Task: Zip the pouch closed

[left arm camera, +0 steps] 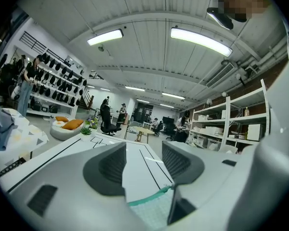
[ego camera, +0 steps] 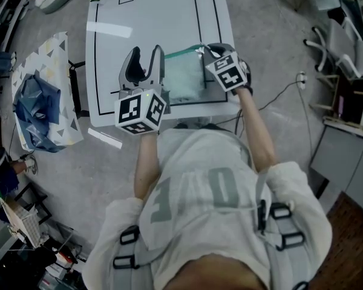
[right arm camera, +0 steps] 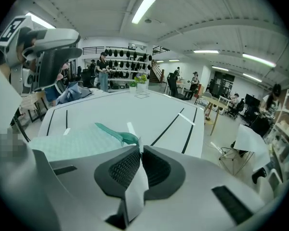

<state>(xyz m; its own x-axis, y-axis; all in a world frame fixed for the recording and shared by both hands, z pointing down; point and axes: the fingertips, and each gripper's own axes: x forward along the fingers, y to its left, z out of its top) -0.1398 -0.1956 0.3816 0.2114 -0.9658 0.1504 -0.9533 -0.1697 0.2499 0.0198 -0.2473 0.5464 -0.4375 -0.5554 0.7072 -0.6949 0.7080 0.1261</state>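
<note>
White surface [ego camera: 109, 59] w/ black lines in front of me, grey floor [ego camera: 272, 59] all round. Blue cloth [ego camera: 33, 104] on a patterned stand at 9 o'clock. Strip lights [left arm camera: 104, 36] overhead. Shelving [left arm camera: 233, 124] w/ boxes approx 2 o'clock.

The table [ego camera: 157, 17] is smooth and white with a soft gloss. The pouch [ego camera: 183, 77] is pale mint, finely textured and slightly translucent, with a teal band along its edge. The left gripper [left arm camera: 142, 160] and right gripper [right arm camera: 137, 150] are matt grey plastic, with dark ribbed pads [right arm camera: 124, 170]. The tab [right arm camera: 134, 191] is thin, white and matt. The floor [ego camera: 266, 41] is speckled grey.
</note>
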